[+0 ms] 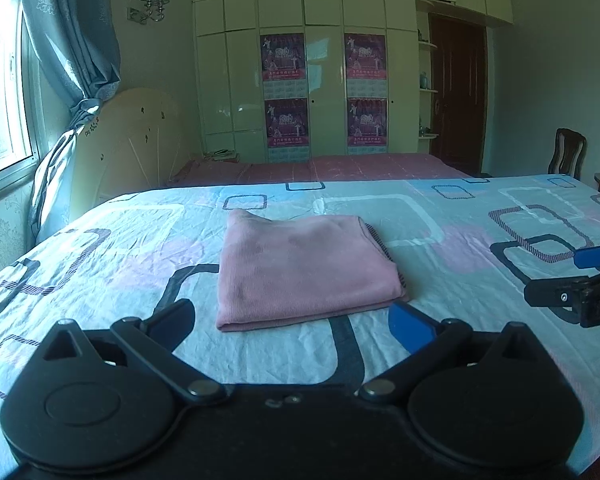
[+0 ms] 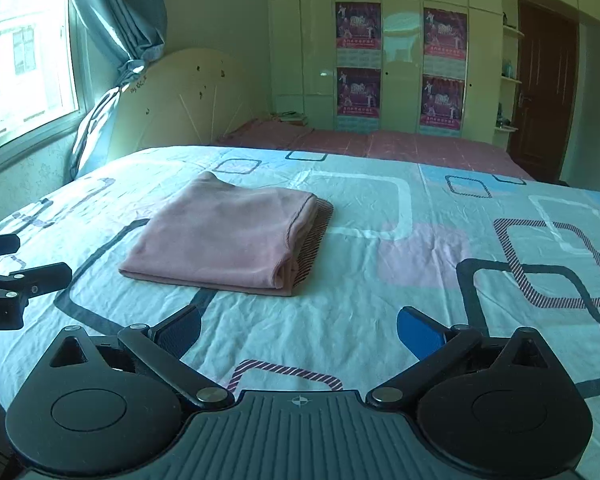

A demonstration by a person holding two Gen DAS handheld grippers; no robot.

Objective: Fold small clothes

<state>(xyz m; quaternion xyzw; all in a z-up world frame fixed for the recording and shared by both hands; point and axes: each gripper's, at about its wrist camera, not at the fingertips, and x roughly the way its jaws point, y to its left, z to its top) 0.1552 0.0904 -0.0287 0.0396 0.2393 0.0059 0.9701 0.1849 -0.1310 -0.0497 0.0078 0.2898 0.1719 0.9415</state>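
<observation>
From the left wrist view I see my left tool (image 1: 294, 326) with its two fingers spread wide apart and nothing between them. Just in front of them lies one pink garment (image 1: 306, 270), folded into a flat rectangle on the bed (image 1: 100, 248), which has a light blue sheet with square patterns. The near edge of the garment is close to the fingertips but does not touch them. At the right border I see the right tool (image 1: 580, 280) from the side, well apart from the garment; its two fingers stand apart from each other, one blue pad above and one black finger below. Behind the bed there is a wardrobe (image 1: 324, 80) with four posters (image 1: 284, 58) on its doors, one curtain (image 1: 80, 40) at the window, and one chair (image 1: 566, 154) at the right.

From the right wrist view my right tool (image 2: 300, 330) is also wide open and holds nothing. The same single garment (image 2: 228, 234) lies ahead and a little to the left, with a striped layer showing at its right edge. The left tool (image 2: 16, 268) enters from the left border, near the garment's left corner, not touching it. Here I count four posters (image 2: 358, 26) again.
</observation>
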